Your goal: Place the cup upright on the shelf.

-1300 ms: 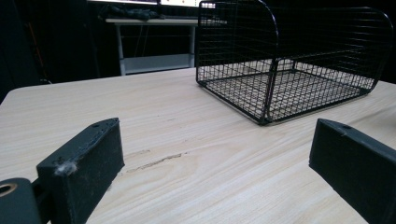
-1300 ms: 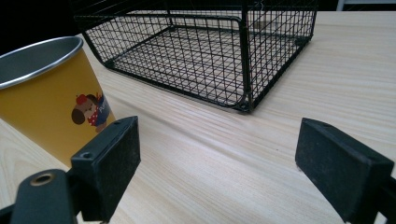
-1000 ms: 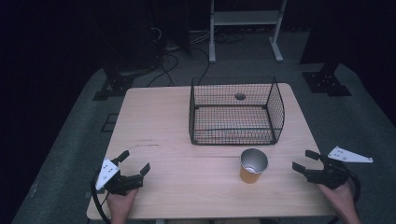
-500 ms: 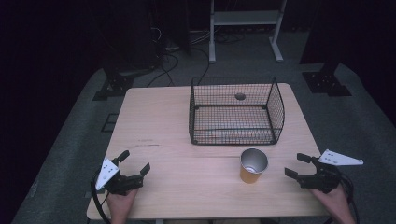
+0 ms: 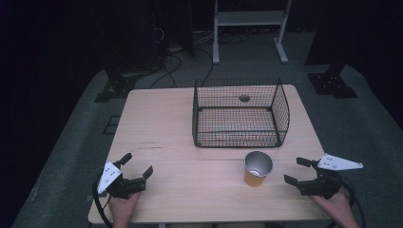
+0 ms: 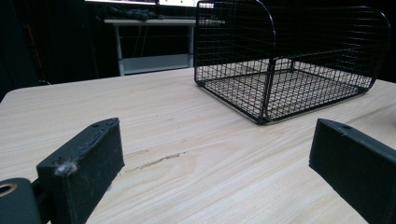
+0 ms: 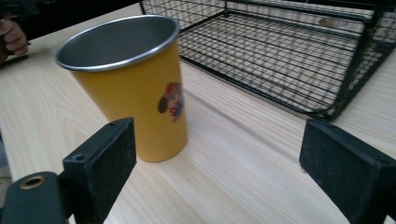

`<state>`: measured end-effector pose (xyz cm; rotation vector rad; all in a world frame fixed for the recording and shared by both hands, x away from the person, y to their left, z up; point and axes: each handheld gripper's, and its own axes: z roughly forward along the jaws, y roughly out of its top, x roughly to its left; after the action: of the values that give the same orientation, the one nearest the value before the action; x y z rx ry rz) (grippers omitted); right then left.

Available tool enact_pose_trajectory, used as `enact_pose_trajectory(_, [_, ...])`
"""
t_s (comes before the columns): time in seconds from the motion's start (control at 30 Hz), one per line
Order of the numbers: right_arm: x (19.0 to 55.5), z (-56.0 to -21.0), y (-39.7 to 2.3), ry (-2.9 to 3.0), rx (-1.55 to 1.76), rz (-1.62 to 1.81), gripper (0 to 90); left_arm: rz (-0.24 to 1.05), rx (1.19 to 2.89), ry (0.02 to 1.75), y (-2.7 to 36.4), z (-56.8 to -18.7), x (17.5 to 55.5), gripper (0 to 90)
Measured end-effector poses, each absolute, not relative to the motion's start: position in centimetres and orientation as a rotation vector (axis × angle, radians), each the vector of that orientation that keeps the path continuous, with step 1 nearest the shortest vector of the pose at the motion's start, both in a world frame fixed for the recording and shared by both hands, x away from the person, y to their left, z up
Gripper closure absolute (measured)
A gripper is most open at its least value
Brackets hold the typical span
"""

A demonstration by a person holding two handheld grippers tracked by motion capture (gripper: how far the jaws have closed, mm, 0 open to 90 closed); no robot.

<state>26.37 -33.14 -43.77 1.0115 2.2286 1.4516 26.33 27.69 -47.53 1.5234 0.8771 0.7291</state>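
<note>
Near the right end of the front edge of the wooden table (image 5: 166,128), a yellow cup (image 5: 257,168) with a bare metal inside is stood upright, its mouth open upward. It is set just in front of the black wire basket (image 5: 237,114), apart from it, and a small printed figure is seen on its side in the right gripper view. The basket is placed toward the back edge, right of the middle, and a small round dark object (image 5: 244,98) is seen through the mesh near its back wall; whether this lies inside the basket or behind it cannot be told.

At the front right corner the right gripper (image 5: 300,171) is held by a hand (image 5: 338,207), its jaws spread wide and pointed toward the cup. Nothing is gripped between them. In the right gripper view the cup is seen ahead of the jaws and near the left one, not touched by either.

At the front left corner the left gripper (image 5: 137,165) is held by the other hand (image 5: 124,208), low over the table. Its jaws are likewise parted widely with nothing between them, and bare wood with a dark scratch (image 6: 154,161) is seen in the gap. The basket is seen well ahead of it in the left gripper view.

Beyond the back edge, a white metal frame (image 5: 249,23) and loose cables (image 5: 178,59) are seen on the dark floor.
</note>
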Motion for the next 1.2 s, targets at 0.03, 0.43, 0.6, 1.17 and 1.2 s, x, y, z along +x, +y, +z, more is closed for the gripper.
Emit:
enact_pose_trajectory(0.03, [26.3,-43.7,-32.9,2.236,1.003,1.446,9.9,0.729,1.523,0.877,27.7,-47.5,26.3,2.4])
enact_pose_trajectory(0.43, [25.8,-43.4,-30.9,2.310,0.919,1.437,7.9,0.730,1.525,0.875,27.7,-47.5,26.3,2.4])
enact_pose_trajectory(0.6, [25.7,-43.4,-30.1,2.329,0.901,1.441,7.8,0.730,1.525,0.875,27.7,-47.5,26.3,2.4])
enact_pose_trajectory(1.17, [26.2,-43.8,-27.1,2.394,0.861,1.424,2.5,0.730,1.524,0.873,27.7,-47.5,26.3,2.3])
enact_pose_trajectory(1.2, [26.2,-43.8,-27.0,2.394,0.863,1.424,2.4,0.731,1.524,0.873,27.7,-47.5,26.3,2.4])
